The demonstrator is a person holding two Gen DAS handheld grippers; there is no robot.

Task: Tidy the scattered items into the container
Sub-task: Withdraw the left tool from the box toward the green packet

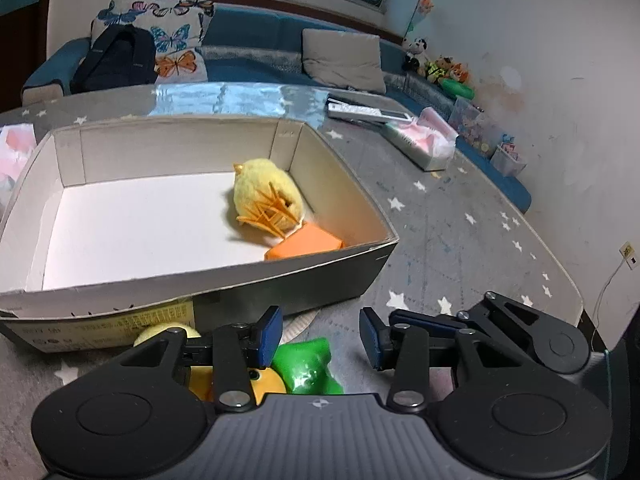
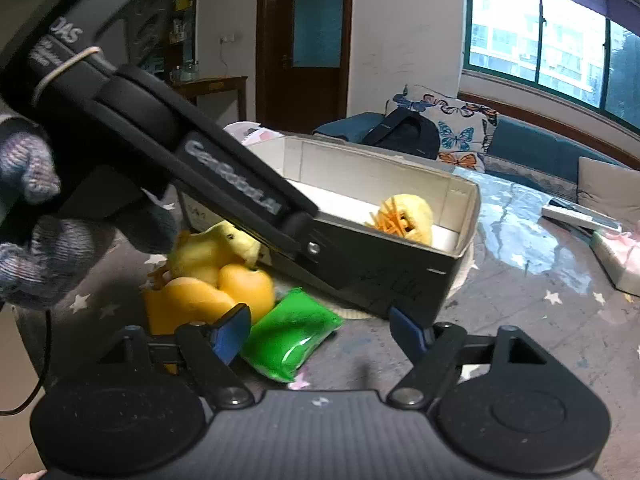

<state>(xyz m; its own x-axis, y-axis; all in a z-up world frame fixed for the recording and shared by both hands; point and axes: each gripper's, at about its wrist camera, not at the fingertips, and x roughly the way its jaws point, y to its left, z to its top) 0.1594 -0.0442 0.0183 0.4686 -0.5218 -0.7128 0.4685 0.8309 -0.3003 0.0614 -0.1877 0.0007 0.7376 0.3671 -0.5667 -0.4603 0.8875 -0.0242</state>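
A cardboard box [image 1: 224,276] with a white floor holds a fuzzy yellow plush toy [image 1: 266,196] and an orange block [image 1: 306,244]. In front of the box lie a green plastic packet [image 1: 310,368], yellow rubber ducks [image 1: 262,384] and a pale yellow ball [image 1: 160,332]. My left gripper [image 1: 320,336] is open and empty, just above the green packet. In the right wrist view the box [image 2: 464,200], the plush [image 2: 412,218], the ducks [image 2: 208,280] and the green packet [image 2: 288,336] show. My right gripper [image 2: 318,334] is open and empty over the packet.
The left gripper's body [image 2: 192,160] crosses the right wrist view, held by a gloved hand [image 2: 36,216]. A starred grey tablecloth [image 1: 460,240] covers the table. A tissue box [image 1: 424,142] and remote [image 1: 368,114] lie far right. A sofa with cushions [image 1: 340,58] stands behind.
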